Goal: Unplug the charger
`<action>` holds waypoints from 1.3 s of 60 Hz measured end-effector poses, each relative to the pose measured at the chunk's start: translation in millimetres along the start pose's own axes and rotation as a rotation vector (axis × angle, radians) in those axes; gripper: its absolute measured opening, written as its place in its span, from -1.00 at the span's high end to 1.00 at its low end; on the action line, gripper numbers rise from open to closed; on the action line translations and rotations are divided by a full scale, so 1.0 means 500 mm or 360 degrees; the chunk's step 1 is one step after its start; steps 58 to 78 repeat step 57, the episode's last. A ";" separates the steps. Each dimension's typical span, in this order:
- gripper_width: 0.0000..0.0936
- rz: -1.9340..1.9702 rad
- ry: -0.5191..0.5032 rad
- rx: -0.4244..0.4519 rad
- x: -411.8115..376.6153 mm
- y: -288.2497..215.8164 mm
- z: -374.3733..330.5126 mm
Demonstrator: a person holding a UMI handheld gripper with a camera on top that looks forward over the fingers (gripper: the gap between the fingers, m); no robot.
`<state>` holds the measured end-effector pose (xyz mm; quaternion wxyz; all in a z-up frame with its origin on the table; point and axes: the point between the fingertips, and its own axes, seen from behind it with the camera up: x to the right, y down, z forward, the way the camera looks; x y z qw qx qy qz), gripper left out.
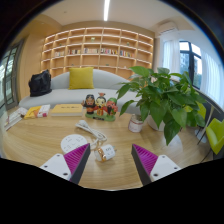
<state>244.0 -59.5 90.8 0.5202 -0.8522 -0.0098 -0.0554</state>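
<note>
A small white charger (pixel 104 151) with a copper-coloured part lies on the wooden table (pixel 40 140), joined to a white cable and power strip (pixel 88 129) beyond it. My gripper (pixel 111 163) is open, its two purple pads (pixel 145 160) spread wide. The charger lies between the fingers, nearer the left one, just ahead of the tips and untouched by either.
A leafy potted plant (pixel 160 98) in a white pot stands beyond the right finger. Small toy figures (pixel 98 105) stand at mid-table. A white disc (pixel 73 143) lies by the left finger. Books (pixel 62 109), a sofa and shelves are farther back.
</note>
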 end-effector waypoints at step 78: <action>-0.82 -0.0077 -0.0059 0.0097 -0.053 0.042 -0.518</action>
